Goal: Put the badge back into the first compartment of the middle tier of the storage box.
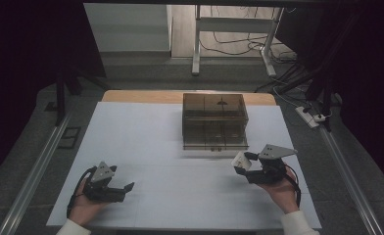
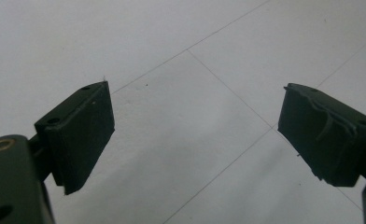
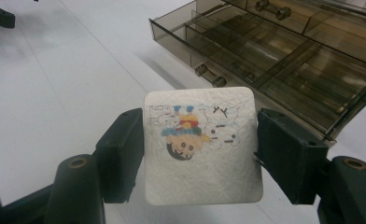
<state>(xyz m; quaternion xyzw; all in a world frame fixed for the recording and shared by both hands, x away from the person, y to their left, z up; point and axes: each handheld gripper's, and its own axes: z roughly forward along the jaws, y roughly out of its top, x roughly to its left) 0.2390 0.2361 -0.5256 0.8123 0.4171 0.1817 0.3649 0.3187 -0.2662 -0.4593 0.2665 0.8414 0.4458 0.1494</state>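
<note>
A white square pad (image 3: 202, 145) with rounded corners and a textured face, printed with a small cartoon figure that reads upside down in the right gripper view, sits clamped between the two black jaws of the right gripper (image 3: 200, 156), one jaw pressed against each side edge. In the high view the same pad (image 1: 241, 160) shows at the front of that gripper (image 1: 246, 164), held above the white table cover (image 1: 146, 142).

Just ahead of the right gripper's jaws, and a little to their right, stands a smoky translucent drawer organizer (image 3: 284, 51) with its divided drawer pulled out toward the tool; bolts (image 3: 270, 8) lie in a rear compartment.

The left gripper (image 1: 124, 188) rests low on the cover, well apart from the organizer (image 1: 214, 120). Its jaws stand wide apart (image 2: 195, 135) with bare white surface between them.
</note>
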